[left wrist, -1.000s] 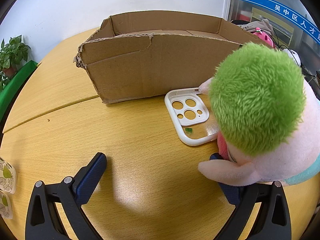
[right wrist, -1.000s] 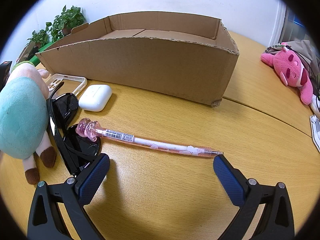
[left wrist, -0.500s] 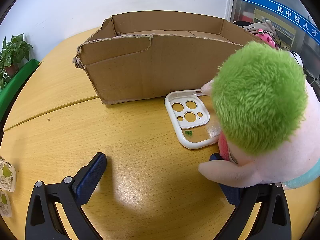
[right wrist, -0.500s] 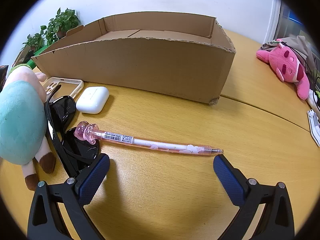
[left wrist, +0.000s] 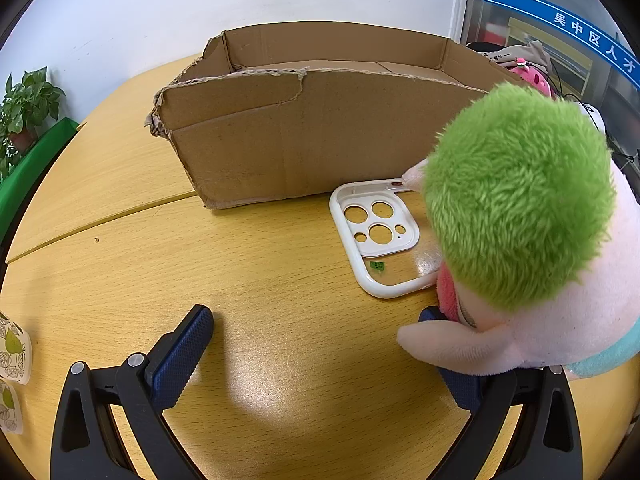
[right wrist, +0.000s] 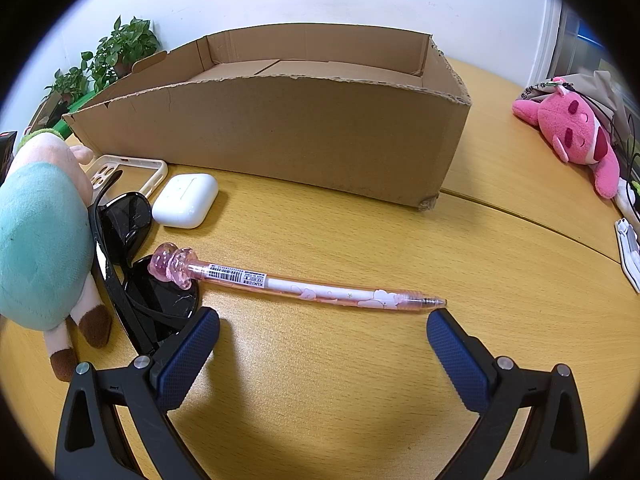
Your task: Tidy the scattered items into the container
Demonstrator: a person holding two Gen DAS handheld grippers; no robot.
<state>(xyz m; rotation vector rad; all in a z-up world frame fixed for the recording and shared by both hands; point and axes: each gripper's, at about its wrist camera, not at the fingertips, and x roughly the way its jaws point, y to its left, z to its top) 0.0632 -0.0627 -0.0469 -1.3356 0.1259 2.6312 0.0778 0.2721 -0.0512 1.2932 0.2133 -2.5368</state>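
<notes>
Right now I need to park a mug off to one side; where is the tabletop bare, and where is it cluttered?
Bare: the wood left of the phone case, before the cardboard box, and the stretch between the pen tip and the pink plush. Crowded: sunglasses, earbud case and green-haired plush huddle together.

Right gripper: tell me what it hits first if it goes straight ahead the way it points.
The right gripper is open, and the pink pen lies crosswise on the table just beyond its fingertips, so it would probably meet the pen first. Behind that stands the cardboard box. If it travels above the table, it might pass over the pen.
</notes>
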